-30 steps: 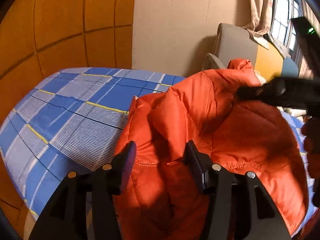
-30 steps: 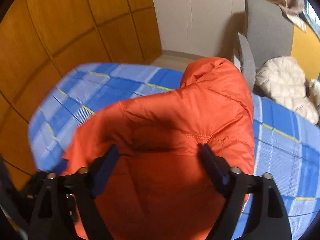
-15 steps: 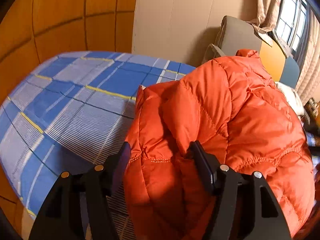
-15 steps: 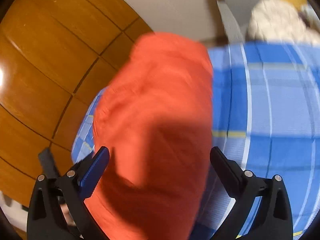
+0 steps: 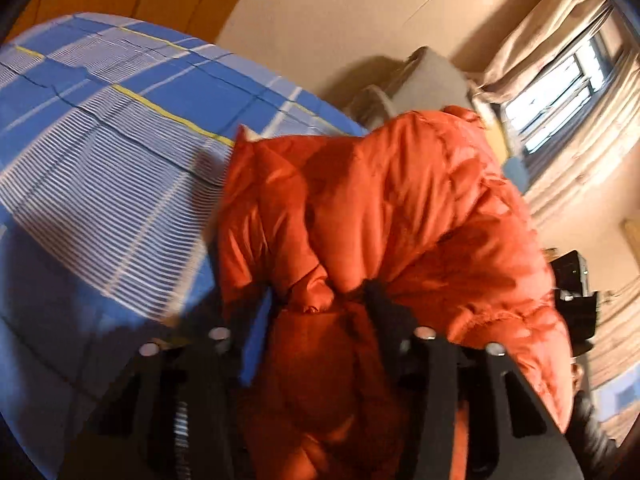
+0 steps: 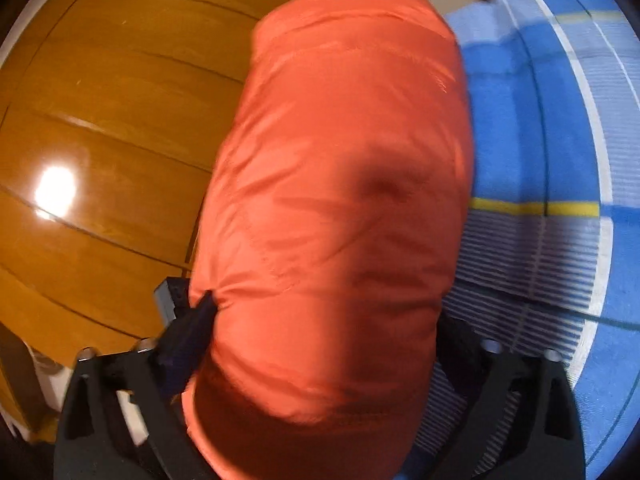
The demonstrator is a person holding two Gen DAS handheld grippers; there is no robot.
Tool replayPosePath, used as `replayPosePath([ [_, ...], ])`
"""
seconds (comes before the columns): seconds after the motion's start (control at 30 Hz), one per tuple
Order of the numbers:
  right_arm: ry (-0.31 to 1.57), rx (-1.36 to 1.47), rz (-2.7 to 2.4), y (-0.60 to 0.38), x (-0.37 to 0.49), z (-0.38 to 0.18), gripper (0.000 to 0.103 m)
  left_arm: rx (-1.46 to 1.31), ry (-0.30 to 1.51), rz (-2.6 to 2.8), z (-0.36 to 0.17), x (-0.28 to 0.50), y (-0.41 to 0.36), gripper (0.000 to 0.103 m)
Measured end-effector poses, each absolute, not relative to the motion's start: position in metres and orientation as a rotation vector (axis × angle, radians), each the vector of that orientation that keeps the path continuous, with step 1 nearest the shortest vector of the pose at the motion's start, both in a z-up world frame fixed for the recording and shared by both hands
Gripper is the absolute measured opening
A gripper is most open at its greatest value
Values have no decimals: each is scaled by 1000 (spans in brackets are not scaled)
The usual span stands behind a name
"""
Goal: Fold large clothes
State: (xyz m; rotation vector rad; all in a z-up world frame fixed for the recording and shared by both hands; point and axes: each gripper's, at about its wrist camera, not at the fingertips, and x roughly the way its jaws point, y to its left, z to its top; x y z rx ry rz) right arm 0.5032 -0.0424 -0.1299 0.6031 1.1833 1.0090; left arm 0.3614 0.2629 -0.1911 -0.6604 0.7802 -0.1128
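Note:
An orange puffy jacket [image 5: 420, 208] lies bunched in a mound on the bed. My left gripper [image 5: 320, 300] is at the jacket's near edge. Its jaws are closing, with a gathered fold of the fabric pinched between the pads. In the right wrist view the orange jacket [image 6: 344, 160] fills the middle as a thick roll. My right gripper [image 6: 324, 316] straddles this roll with its jaws closing. Its left fingertip [image 6: 200, 320] dents and puckers the fabric, while the bulk of the jacket hides the right fingertip.
A blue plaid sheet [image 5: 100, 184] covers the bed and also shows to the jacket's right as a sheet [image 6: 560, 160]. Wooden wall panels [image 6: 112, 140] stand close by on the left. A grey chair [image 5: 432, 76] and a curtained window [image 5: 560, 92] lie beyond the bed.
Both grippers have sunk towards the bed and rolled. The left jaws have narrowed onto a fold of the jacket. The right jaws have come in against the thick roll of it.

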Motion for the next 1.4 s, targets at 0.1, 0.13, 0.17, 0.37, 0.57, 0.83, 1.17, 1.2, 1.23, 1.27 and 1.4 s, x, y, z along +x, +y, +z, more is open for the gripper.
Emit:
replayPosePath([
  [0.1, 1132, 556, 1031, -45, 498, -111, 64, -671, 765, -144, -187, 365, 252, 33],
  [0.13, 1111, 551, 1038, -49, 496, -103, 60, -673, 762, -157, -184, 367, 249, 31],
  [0.17, 1093, 551, 1044, -53, 494, -97, 59, -663, 759, -170, -179, 369, 242, 29],
  [0.37, 988, 547, 1012, -107, 493, -57, 55, -608, 758, -279, -153, 405, 180, 26],
  [0.57, 958, 529, 866, -200, 500, -48, 55, -508, 818, -367, -140, 462, 83, 23],
  [0.83, 1065, 527, 703, -243, 507, -106, 59, -283, 904, -270, -149, 492, 16, 24],
  [1.17, 1037, 415, 499, -248, 496, -86, 89, -185, 900, -157, -140, 492, -3, 25],
  [1.2, 1017, 377, 457, -247, 491, -76, 89, -194, 899, -147, -139, 492, -2, 25],
  [1.23, 1001, 345, 418, -247, 489, -71, 89, -201, 895, -137, -138, 490, -1, 25],
  [1.27, 970, 296, 365, -243, 479, -59, 89, -205, 890, -124, -138, 489, 0, 26],
  [1.4, 850, 149, 321, -210, 442, -27, 87, -212, 884, -90, -140, 468, 5, 27],
])
